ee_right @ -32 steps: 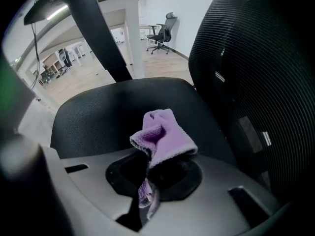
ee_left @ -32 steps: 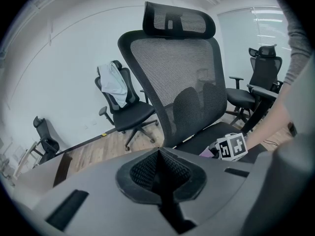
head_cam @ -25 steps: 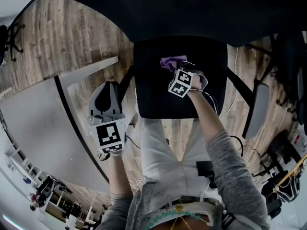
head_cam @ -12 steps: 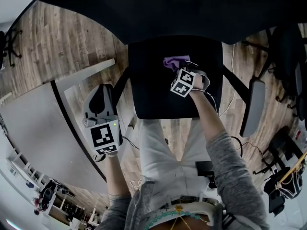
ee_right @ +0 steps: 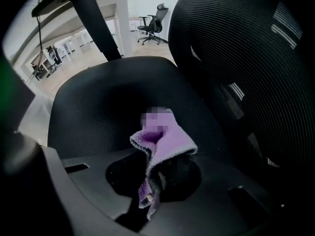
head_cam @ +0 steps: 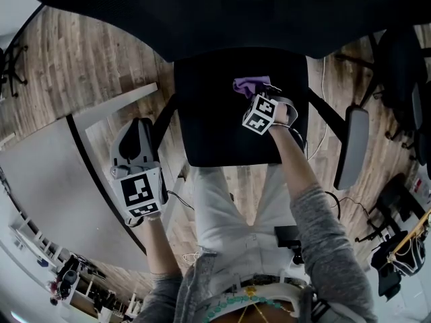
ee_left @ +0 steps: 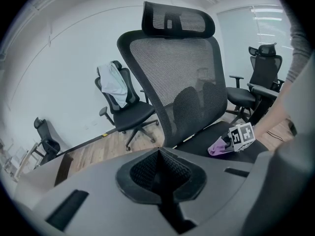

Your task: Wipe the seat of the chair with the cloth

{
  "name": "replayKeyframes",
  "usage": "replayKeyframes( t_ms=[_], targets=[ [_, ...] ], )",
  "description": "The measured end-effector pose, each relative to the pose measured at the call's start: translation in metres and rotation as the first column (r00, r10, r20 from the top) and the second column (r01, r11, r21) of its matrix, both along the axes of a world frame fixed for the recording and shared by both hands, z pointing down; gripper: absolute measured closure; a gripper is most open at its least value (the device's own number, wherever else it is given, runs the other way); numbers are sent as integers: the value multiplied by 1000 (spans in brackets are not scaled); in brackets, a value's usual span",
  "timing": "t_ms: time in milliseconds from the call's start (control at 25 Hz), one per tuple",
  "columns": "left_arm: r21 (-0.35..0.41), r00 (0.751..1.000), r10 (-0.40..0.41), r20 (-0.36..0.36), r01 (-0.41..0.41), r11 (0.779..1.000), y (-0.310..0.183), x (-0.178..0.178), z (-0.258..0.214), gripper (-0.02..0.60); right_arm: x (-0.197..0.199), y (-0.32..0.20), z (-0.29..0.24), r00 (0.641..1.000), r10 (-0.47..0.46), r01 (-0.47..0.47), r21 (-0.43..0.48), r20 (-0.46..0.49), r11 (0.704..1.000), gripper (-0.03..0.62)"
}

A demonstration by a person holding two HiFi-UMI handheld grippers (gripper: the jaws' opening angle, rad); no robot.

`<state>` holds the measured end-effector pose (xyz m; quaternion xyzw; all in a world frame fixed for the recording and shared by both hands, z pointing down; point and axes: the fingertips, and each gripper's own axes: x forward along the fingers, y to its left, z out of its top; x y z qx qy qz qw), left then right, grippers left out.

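Note:
A black office chair stands in front of me; its seat (head_cam: 222, 120) (ee_right: 108, 102) is dark and flat, with a mesh backrest (ee_left: 177, 82) behind it. My right gripper (head_cam: 259, 93) is shut on a purple cloth (head_cam: 248, 86) (ee_right: 165, 144), which bunches out of the jaws and rests on the seat near the backrest. The cloth (ee_left: 216, 146) also shows small in the left gripper view. My left gripper (head_cam: 135, 140) (ee_left: 160, 173) hangs left of the chair over the floor, jaws shut, holding nothing.
The chair's armrests (head_cam: 350, 147) flank the seat. A white table (head_cam: 54, 187) lies at the left, close to the left gripper. Other office chairs (ee_left: 123, 107) stand on the wooden floor (head_cam: 94, 59) beyond. Cables (head_cam: 337, 204) trail at the right.
The right gripper has pushed the cloth a little farther across the seat toward the backrest. The left gripper has drifted slightly left and nearer to me.

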<state>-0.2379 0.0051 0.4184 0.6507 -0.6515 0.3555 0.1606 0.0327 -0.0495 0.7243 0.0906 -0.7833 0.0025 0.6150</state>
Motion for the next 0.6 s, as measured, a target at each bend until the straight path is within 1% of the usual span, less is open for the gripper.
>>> replayKeyframes(
  t_ms=[120,320,600],
  targets=[
    [-1,1000,2,6,-2,1000,-1,1,0,572,8,-4,-1,1000,6,-6,14,-8,1000,546],
    [-2,1000,1,8,-1,1000,0,0,0,574,20,-3,0,1000,11,-11,8,-22,1000,546],
    [-3,1000,0,11,0,1000,1,1,0,574,44,-9,-5,998,25,-23,35,-50,999,546]
  ],
)
